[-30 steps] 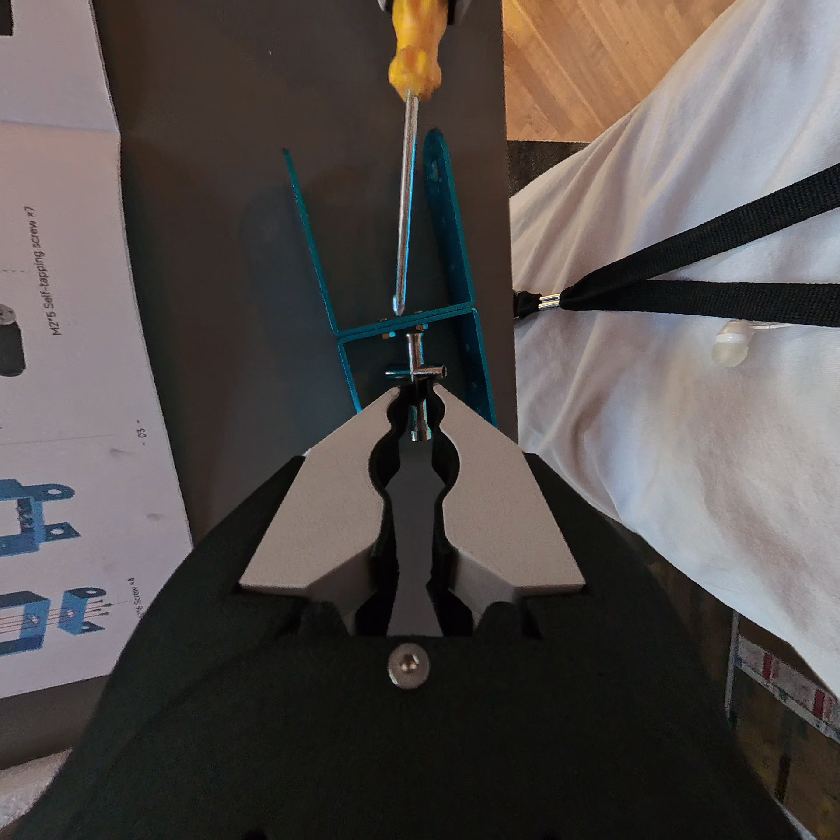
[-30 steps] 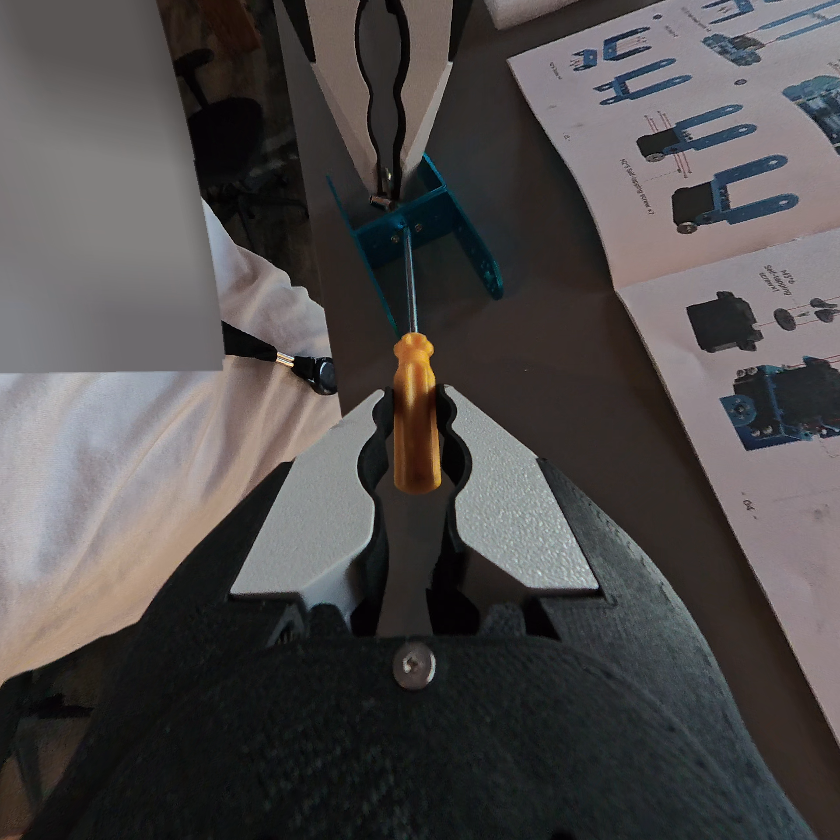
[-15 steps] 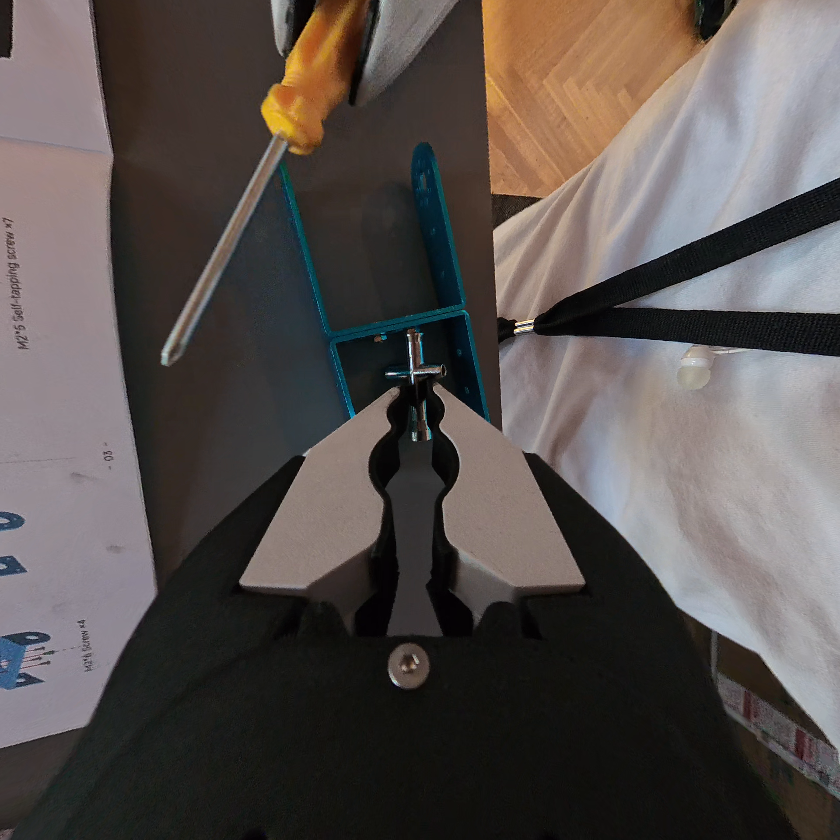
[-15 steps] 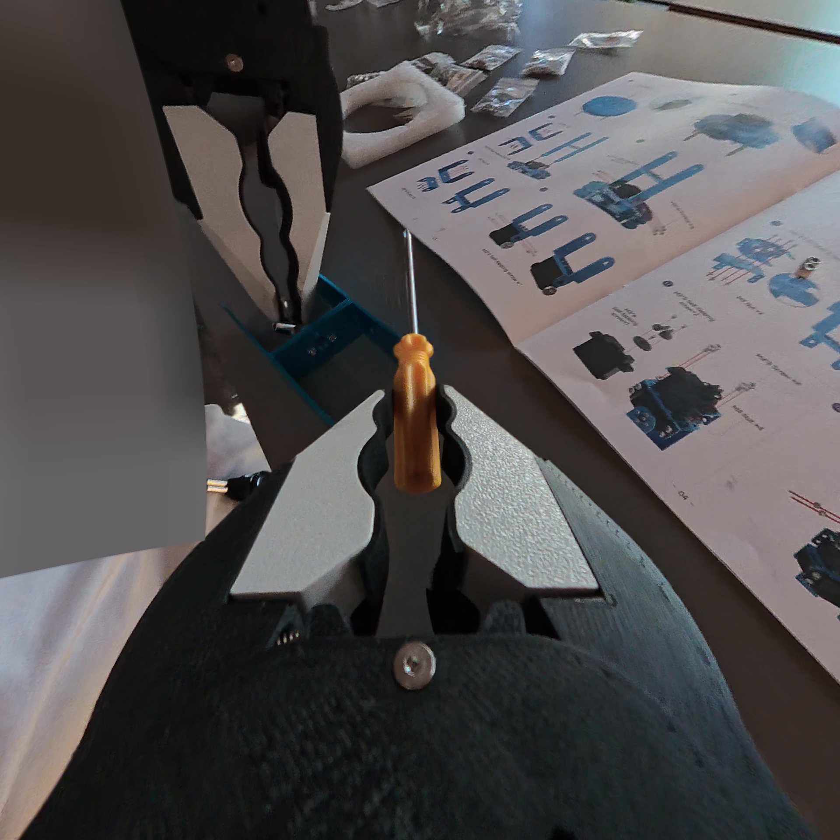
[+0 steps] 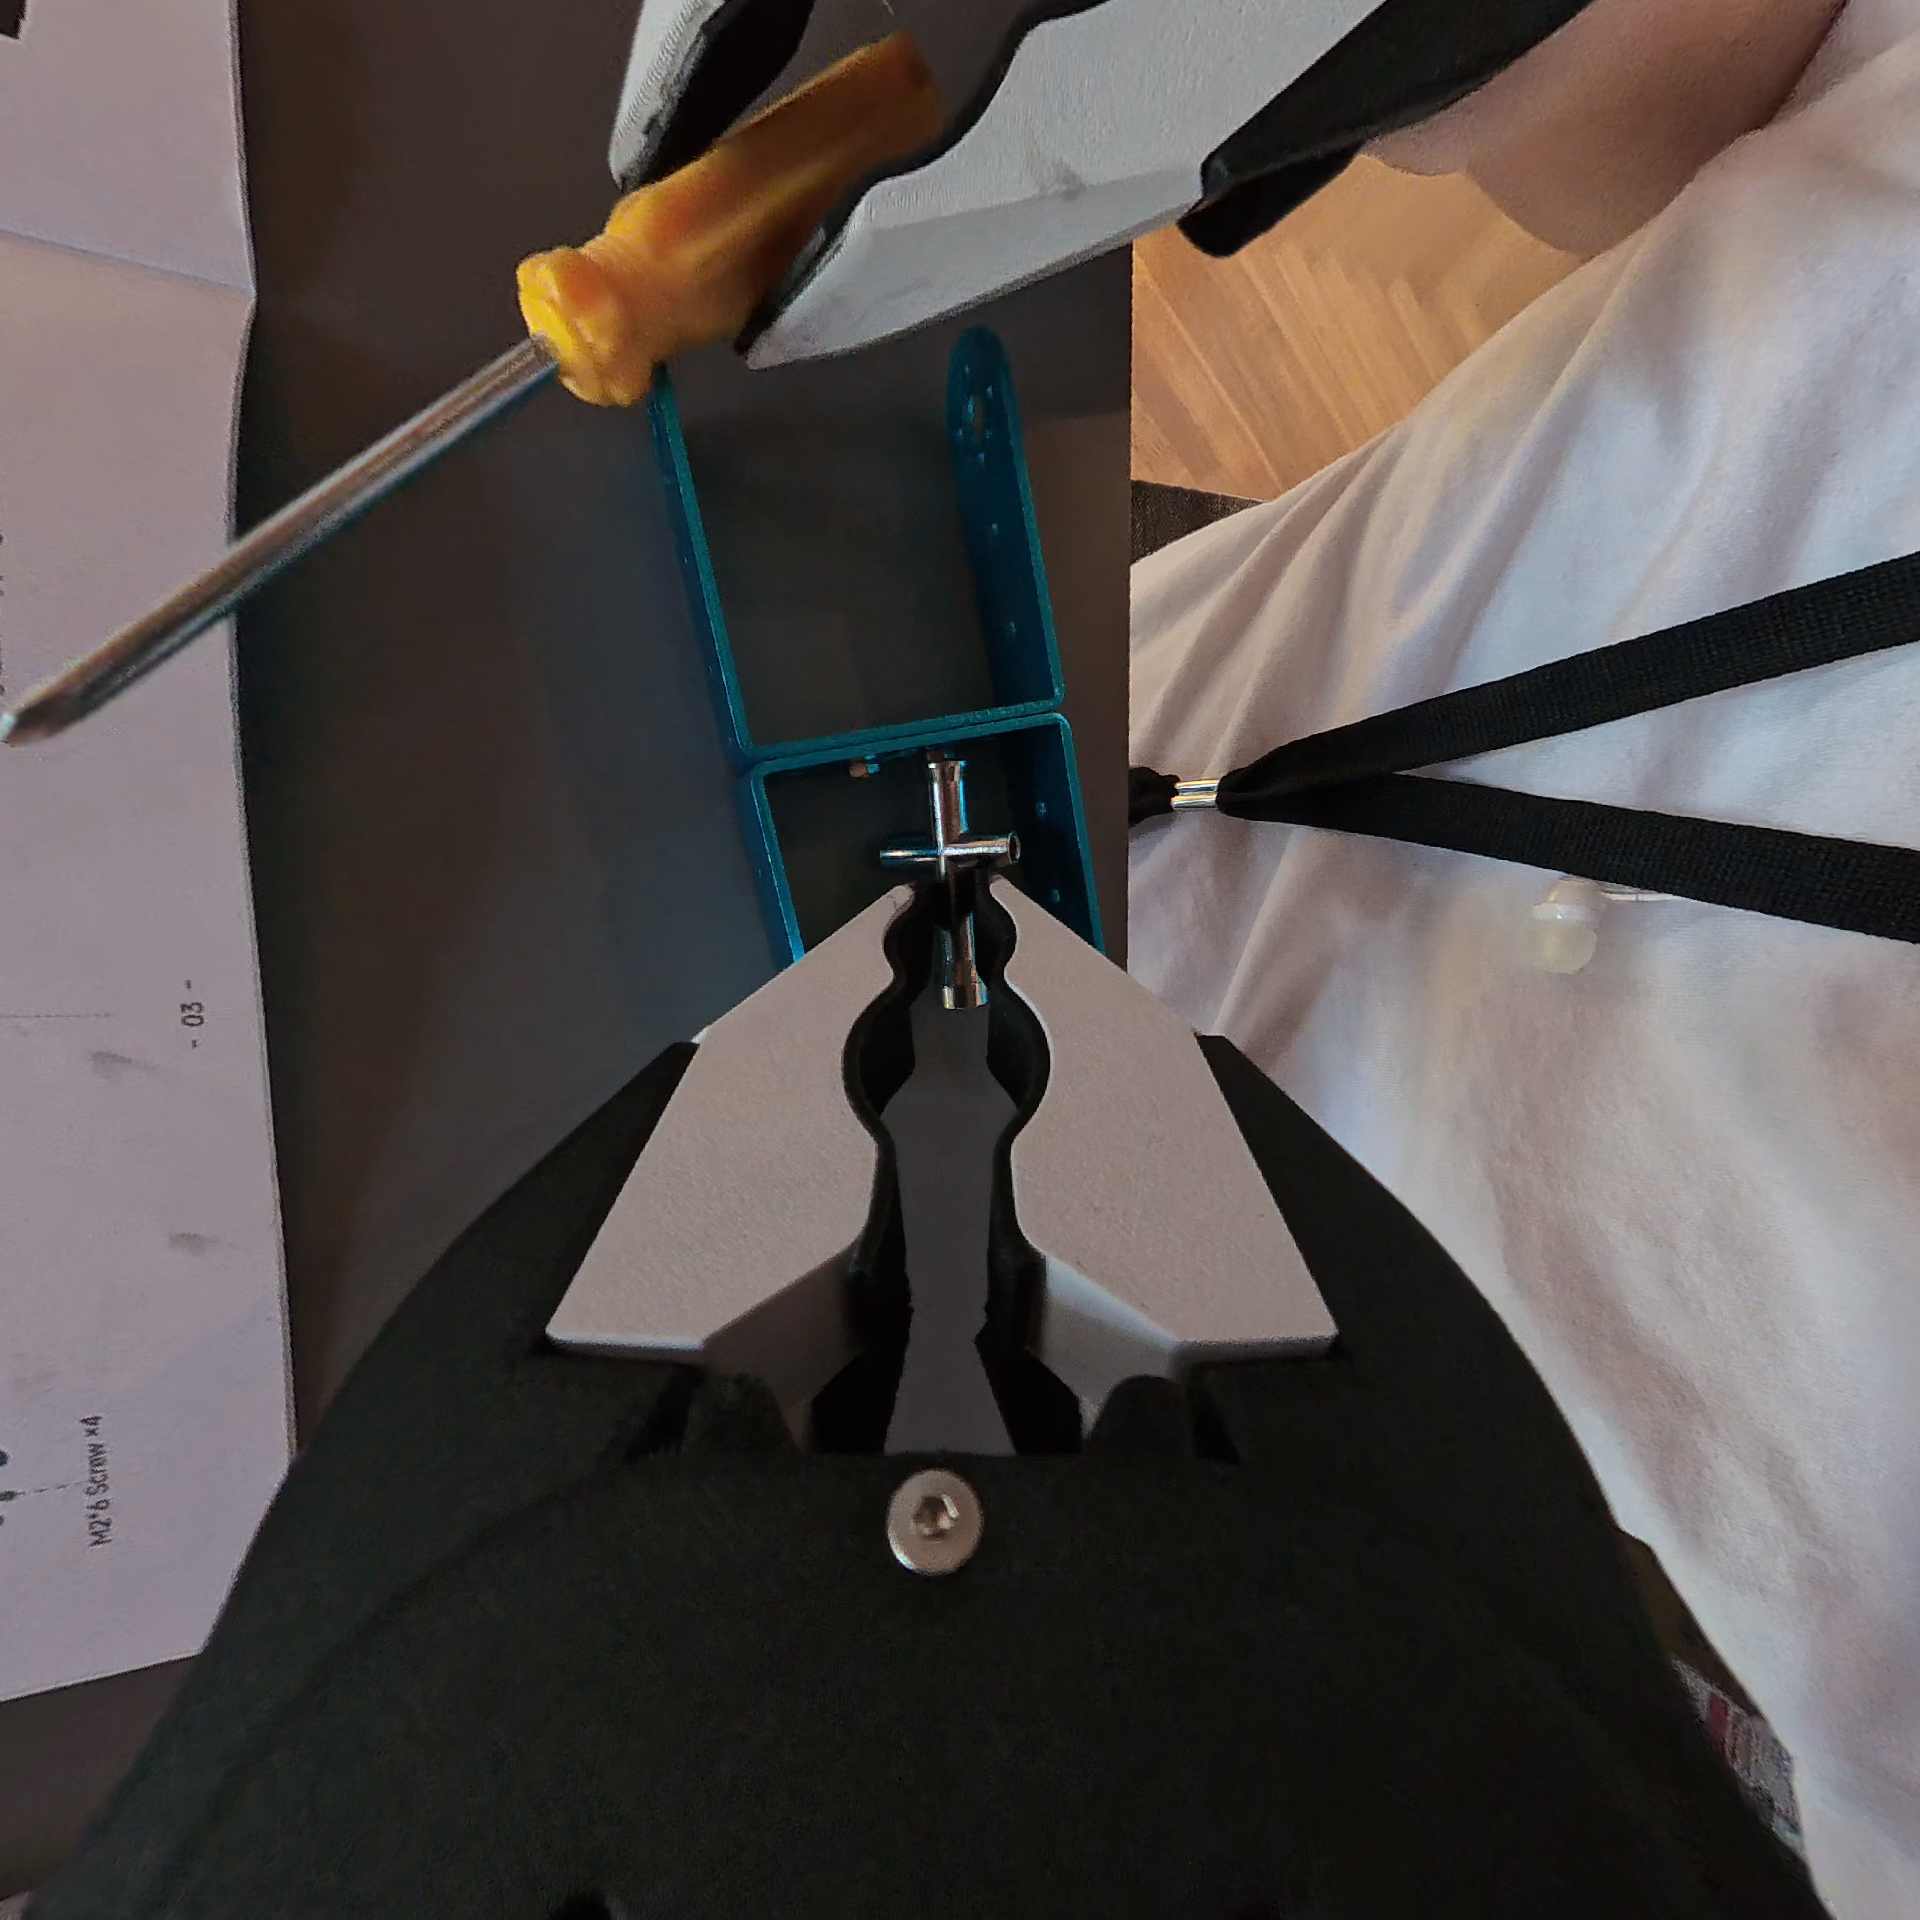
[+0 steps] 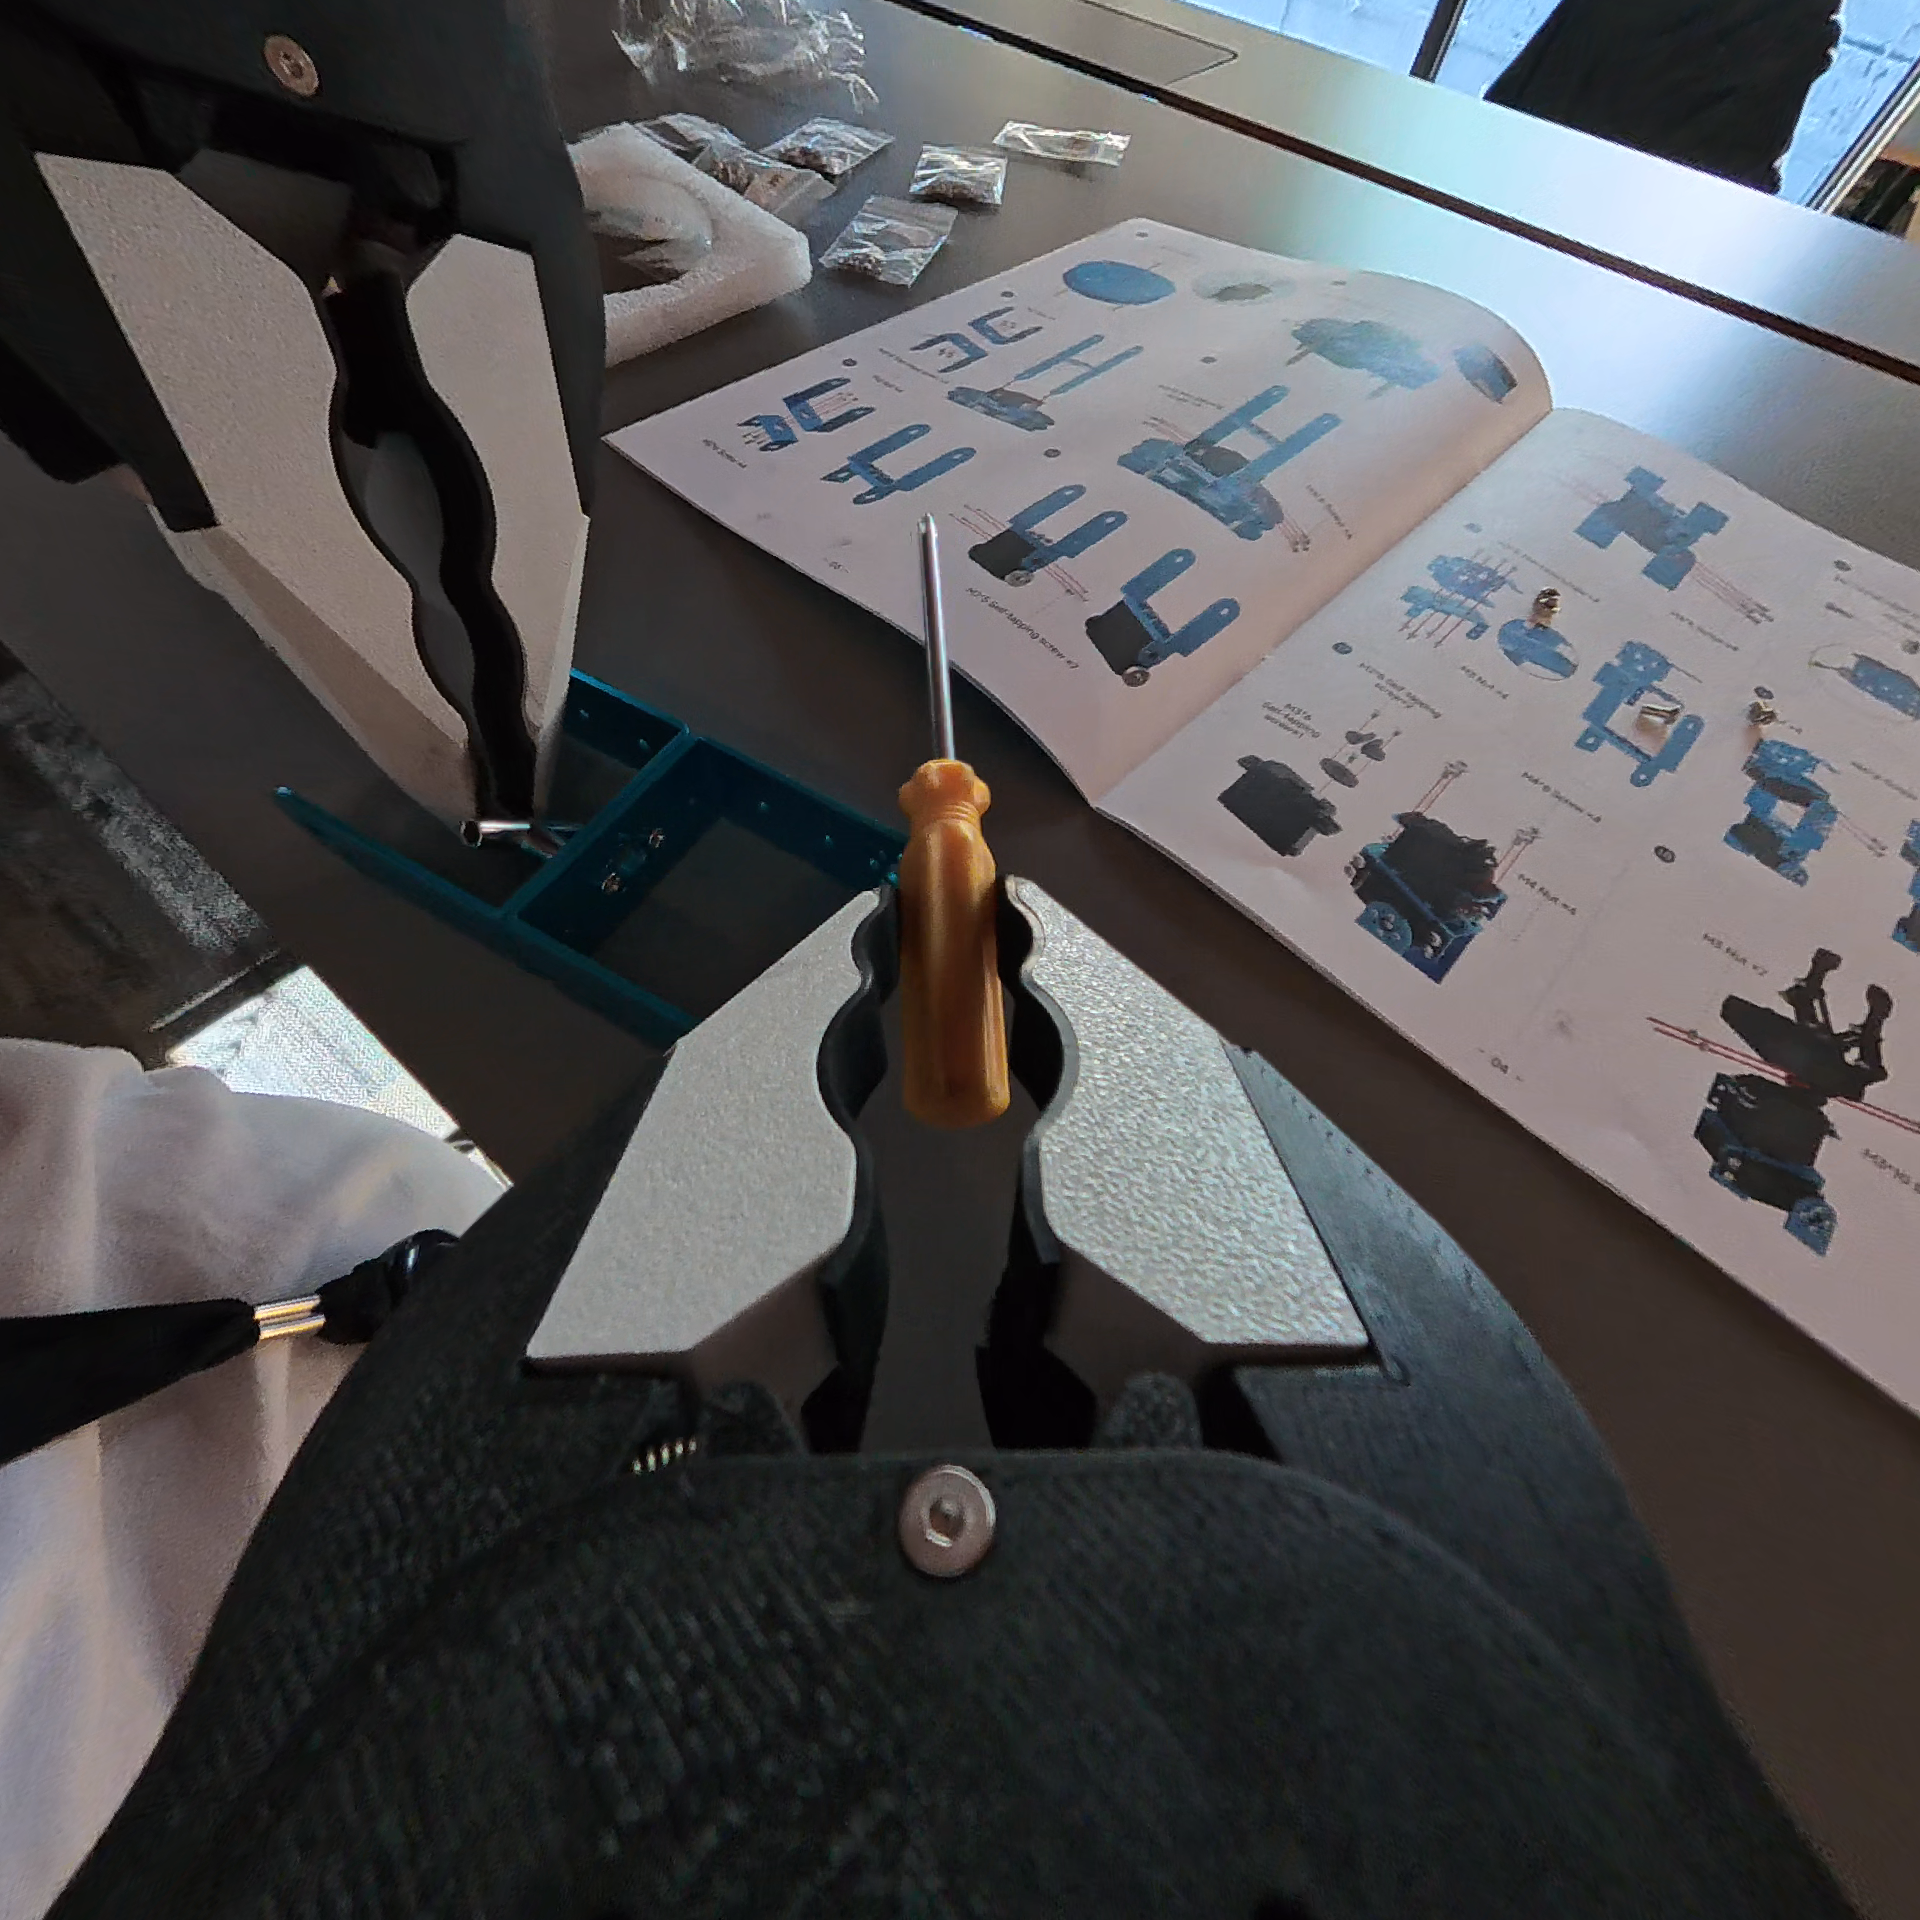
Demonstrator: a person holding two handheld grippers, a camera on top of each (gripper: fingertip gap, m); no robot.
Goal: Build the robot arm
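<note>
A small chrome cross wrench is clamped between the nearly closed fingers of the left gripper, its tip set against the crossbar of a blue bracket lying at the table's near edge. A yellow-handled screwdriver is pinched in the right gripper, its shaft raised clear of the bracket toward an open manual. Small bags are seen at the far side.

Soft daylight, sharp centres — wide-angle bending and blur toward the edges.
</note>
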